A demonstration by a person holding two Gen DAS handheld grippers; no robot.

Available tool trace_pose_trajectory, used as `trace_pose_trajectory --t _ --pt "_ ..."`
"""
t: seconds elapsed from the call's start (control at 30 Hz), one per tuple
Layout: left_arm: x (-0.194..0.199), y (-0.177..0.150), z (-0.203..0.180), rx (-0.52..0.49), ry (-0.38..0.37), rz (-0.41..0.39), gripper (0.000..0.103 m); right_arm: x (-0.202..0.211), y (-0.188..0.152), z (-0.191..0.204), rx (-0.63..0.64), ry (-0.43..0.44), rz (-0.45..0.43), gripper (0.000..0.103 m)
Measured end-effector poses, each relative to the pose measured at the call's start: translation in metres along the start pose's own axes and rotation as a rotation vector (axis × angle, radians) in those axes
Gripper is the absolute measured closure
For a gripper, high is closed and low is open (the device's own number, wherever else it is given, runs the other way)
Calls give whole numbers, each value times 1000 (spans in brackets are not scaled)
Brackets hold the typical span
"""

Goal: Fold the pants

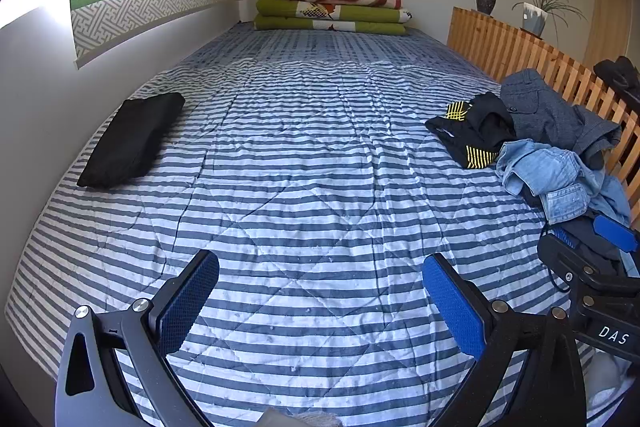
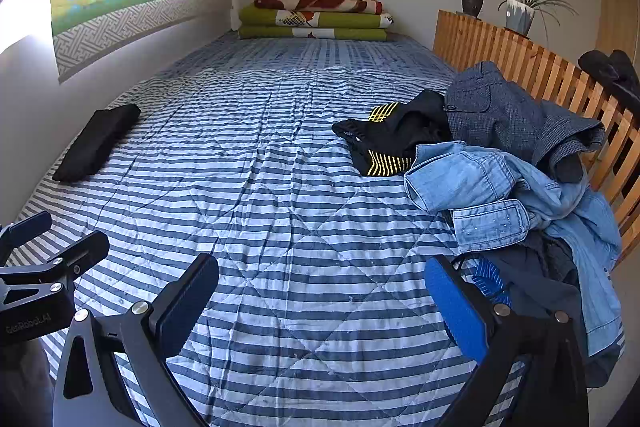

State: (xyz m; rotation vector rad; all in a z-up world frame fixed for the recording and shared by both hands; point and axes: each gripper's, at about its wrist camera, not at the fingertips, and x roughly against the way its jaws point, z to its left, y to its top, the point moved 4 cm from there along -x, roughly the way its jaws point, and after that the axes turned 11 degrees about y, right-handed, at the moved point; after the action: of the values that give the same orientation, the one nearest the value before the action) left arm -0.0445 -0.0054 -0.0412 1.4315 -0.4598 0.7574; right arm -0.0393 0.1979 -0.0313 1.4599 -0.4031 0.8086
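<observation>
The striped bed (image 1: 312, 187) carries folded black pants (image 1: 132, 139), heaped clothes (image 2: 520, 163) and stacked blankets (image 1: 332, 11).

The right gripper (image 2: 320, 311) hangs over the striped quilt (image 2: 280, 211) with its jaws spread wide and nothing between them, while the left gripper (image 2: 44, 247) shows at the left edge (only partly in frame, so its jaws cannot be judged). A heap of clothes lies along the wooden slatted rail (image 2: 560, 79): light denim pants (image 2: 500, 195) on top, a grey-blue garment (image 2: 516, 115) behind, a black one with yellow stripes (image 2: 392, 143) beside. A folded black garment (image 2: 96, 143) rests well apart near the wall.
</observation>
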Motion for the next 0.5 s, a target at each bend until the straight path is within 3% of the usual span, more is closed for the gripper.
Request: trace_pose_trajectory --t 0.5 --pt "-2 -2 0 -2 0 6 0 -2 0 0 -2 1 4 2"
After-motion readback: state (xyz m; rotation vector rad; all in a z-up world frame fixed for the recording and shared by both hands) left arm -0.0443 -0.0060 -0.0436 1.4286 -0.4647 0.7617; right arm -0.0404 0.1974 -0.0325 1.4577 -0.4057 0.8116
